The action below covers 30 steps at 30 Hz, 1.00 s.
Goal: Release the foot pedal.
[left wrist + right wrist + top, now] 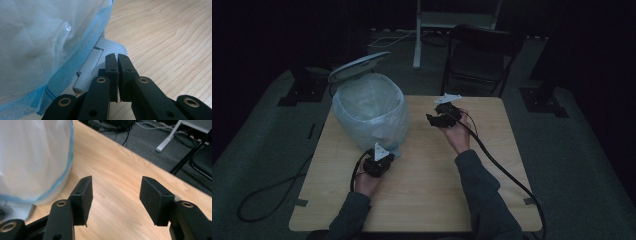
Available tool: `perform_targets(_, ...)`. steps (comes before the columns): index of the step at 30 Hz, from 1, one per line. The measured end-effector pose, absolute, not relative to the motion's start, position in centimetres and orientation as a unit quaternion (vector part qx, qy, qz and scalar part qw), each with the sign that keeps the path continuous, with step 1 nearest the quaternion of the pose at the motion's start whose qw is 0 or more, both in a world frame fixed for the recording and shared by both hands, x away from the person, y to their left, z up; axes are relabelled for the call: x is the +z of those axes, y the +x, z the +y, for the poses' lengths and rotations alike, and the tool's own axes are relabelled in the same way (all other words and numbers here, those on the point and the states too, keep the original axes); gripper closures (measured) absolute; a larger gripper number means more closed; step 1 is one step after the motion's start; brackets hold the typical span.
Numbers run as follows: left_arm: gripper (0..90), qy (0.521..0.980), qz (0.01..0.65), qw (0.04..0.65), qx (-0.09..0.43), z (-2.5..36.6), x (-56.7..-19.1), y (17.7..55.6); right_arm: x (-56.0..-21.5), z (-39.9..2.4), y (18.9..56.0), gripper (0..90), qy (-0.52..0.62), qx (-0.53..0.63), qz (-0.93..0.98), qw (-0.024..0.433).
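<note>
Nearby, bagged bin (371, 111) beside left gripper (117, 58), jaws nearly closed, empty; right gripper (115, 195) jaws open.

The wooden table (427, 195) carries one pedal bin (371, 111) with one bag liner at ten o'clock, two grippers over it, one folding chair (479, 55) at one o'clock.

The bag-lined pedal bin (371, 112) is running off the left and top edges of the left gripper view, and its liner (37, 45) is covering the bin's wall there. The pedal (100, 60) is lying partly hidden behind the left gripper (117, 58), so contact between them is staying unclear. In the right gripper view the bin is showing blurred and cut off at the left. In the high view the room's dark edges are swallowing the background, and the person's sleeves (484, 200) are leaving the bottom edge.
</note>
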State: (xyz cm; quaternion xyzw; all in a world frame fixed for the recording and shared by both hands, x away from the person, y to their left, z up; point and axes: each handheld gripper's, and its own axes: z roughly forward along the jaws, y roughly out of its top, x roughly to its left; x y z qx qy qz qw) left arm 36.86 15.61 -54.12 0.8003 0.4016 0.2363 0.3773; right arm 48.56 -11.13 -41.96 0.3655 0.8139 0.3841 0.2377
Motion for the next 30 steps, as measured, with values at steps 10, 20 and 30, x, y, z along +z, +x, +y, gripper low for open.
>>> perform_targets(10, 82.5, 0.795, 0.412, 0.376, 0.238, 15.6, -53.9, 36.9, -46.1, -13.0, 48.5, 41.1, 0.383, 0.350, 0.827, 0.215)
perform_targets(20, 77.9, 0.796, 0.411, 0.380, 0.232, 15.7, -53.7, 36.9, -47.8, -14.6, 48.3, 40.7, 0.396, 0.336, 0.829, 0.207)
perform_targets(30, 71.0, 0.801, 0.400, 0.371, 0.248, 15.4, -52.5, 36.0, -48.3, -15.4, 48.2, 40.8, 0.400, 0.337, 0.828, 0.203)
